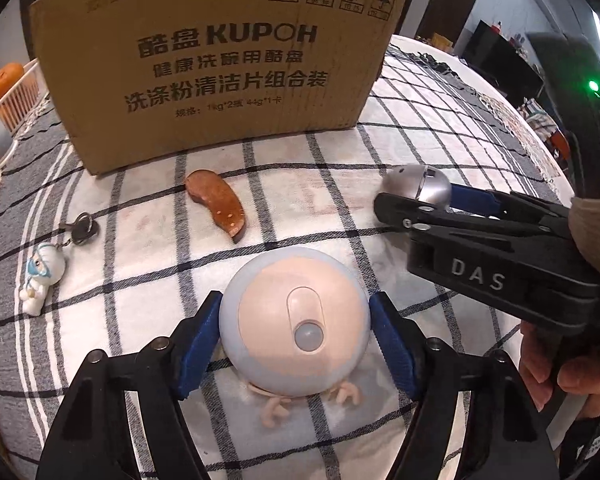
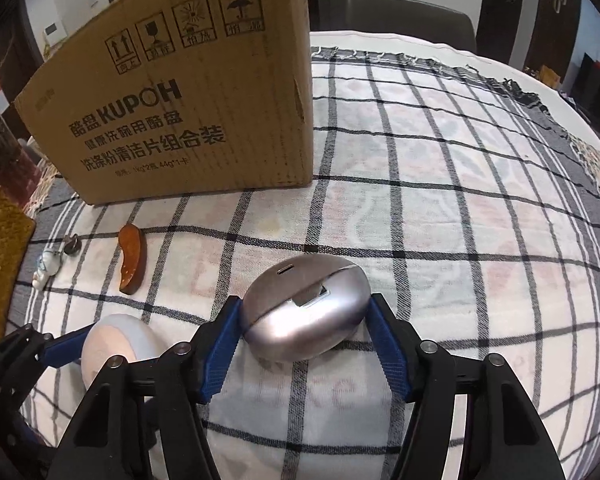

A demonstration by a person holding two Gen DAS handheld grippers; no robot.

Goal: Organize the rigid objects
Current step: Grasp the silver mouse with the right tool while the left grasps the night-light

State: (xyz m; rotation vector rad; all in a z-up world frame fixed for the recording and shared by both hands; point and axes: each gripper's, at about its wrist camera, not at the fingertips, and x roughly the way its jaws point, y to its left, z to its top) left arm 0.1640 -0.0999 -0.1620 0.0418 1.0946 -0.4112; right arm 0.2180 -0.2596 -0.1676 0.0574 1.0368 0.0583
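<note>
My left gripper point(image 1: 295, 334) is shut on a round pale-blue and peach toy point(image 1: 296, 320) with small feet, on the checked cloth. My right gripper point(image 2: 306, 326) is shut on a silver egg-shaped case point(image 2: 306, 314); both pads touch its sides. In the left wrist view the silver case point(image 1: 418, 188) and right gripper point(image 1: 412, 200) sit at right. In the right wrist view the round toy point(image 2: 116, 346) and the left gripper sit at lower left. A brown wooden piece point(image 1: 218, 204), a key point(image 1: 82, 230) and a white figurine point(image 1: 42, 276) lie on the cloth. A cardboard box point(image 1: 220, 64) stands behind.
The checked tablecloth point(image 2: 460, 200) covers the table to the right of the box point(image 2: 192, 112). A white basket with oranges point(image 1: 8, 88) stands at far left. A chair back point(image 2: 408, 20) stands beyond the table's far edge. The wooden piece point(image 2: 132, 258) lies left of the right gripper.
</note>
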